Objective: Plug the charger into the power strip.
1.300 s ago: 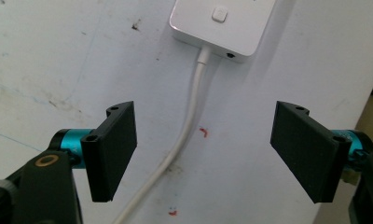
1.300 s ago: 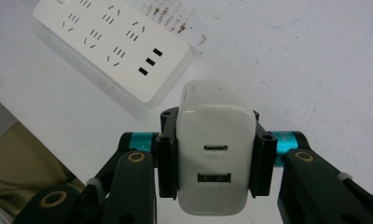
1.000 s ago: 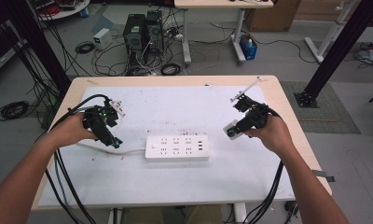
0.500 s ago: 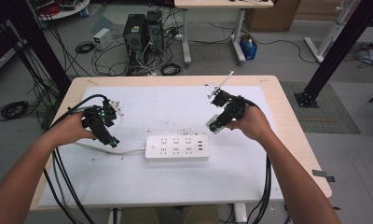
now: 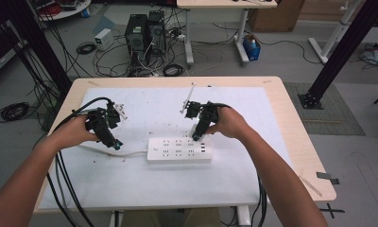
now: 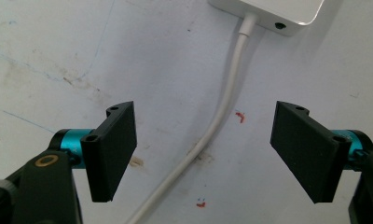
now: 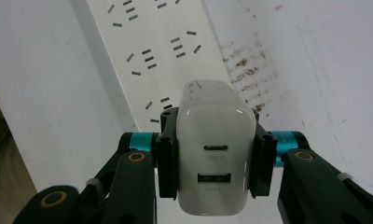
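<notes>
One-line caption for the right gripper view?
Right gripper clamps a white charger above the power strip.

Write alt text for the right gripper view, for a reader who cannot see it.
A white charger, its two ports facing the camera, is clamped between the right gripper's black jaws. Beyond it a white power strip with rows of sockets lies on a stained white table.
</notes>
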`<state>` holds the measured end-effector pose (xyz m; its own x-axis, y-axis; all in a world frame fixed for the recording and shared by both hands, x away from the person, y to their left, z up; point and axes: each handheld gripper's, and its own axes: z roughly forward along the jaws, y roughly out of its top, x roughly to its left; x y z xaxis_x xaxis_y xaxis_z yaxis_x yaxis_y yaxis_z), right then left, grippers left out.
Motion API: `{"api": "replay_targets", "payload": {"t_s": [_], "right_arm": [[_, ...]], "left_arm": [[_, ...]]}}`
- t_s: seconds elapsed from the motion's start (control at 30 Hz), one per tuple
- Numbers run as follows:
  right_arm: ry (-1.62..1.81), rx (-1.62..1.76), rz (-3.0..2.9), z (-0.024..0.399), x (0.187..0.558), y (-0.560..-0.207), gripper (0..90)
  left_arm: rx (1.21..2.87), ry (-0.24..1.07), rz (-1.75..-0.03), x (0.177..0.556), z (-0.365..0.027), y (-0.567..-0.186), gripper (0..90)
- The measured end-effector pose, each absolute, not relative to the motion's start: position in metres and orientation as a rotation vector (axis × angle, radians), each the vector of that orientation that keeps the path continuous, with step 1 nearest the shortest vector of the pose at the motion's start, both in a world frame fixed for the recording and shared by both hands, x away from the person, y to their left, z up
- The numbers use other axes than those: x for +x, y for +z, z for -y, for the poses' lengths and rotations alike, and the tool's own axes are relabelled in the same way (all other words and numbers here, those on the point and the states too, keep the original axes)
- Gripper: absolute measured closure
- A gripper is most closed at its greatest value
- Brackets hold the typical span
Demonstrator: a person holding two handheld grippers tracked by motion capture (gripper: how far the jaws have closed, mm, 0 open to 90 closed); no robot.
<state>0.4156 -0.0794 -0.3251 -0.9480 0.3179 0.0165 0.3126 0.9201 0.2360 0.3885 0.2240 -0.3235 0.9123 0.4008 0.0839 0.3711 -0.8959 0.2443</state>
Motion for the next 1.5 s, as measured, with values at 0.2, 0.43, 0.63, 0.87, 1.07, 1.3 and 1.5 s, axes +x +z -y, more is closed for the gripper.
{"api": "replay_targets", "payload": {"t_s": [0.2, 0.43, 0.63, 0.87, 1.07, 1.3, 1.5], "right_arm": [[0.263, 0.363, -3.081, 0.061, 0.416, -0.338, 62.2], [0.147, 0.213, -3.078, 0.048, 0.414, -0.350, 62.2], [0.088, 0.070, -3.071, 0.041, 0.413, -0.355, 62.3], [0.036, 0.046, -3.052, 0.033, 0.409, -0.357, 62.4], [0.000, -0.004, -3.042, 0.030, 0.409, -0.364, 62.6], [0.026, 0.036, -3.076, 0.032, 0.414, -0.364, 62.7], [0.021, -0.033, -2.991, 0.032, 0.401, -0.366, 62.7]], "left_arm": [[2.833, 0.181, -0.586, 0.389, -0.228, -0.327, 22.8], [2.810, 0.169, -0.602, 0.387, -0.229, -0.333, 22.8], [2.813, 0.162, -0.588, 0.388, -0.228, -0.336, 22.8], [2.817, 0.153, -0.572, 0.387, -0.225, -0.338, 22.8], [2.821, 0.146, -0.560, 0.385, -0.224, -0.339, 22.8], [2.807, 0.133, -0.573, 0.384, -0.223, -0.344, 22.8], [2.775, 0.139, -0.586, 0.382, -0.224, -0.341, 22.8]]}}
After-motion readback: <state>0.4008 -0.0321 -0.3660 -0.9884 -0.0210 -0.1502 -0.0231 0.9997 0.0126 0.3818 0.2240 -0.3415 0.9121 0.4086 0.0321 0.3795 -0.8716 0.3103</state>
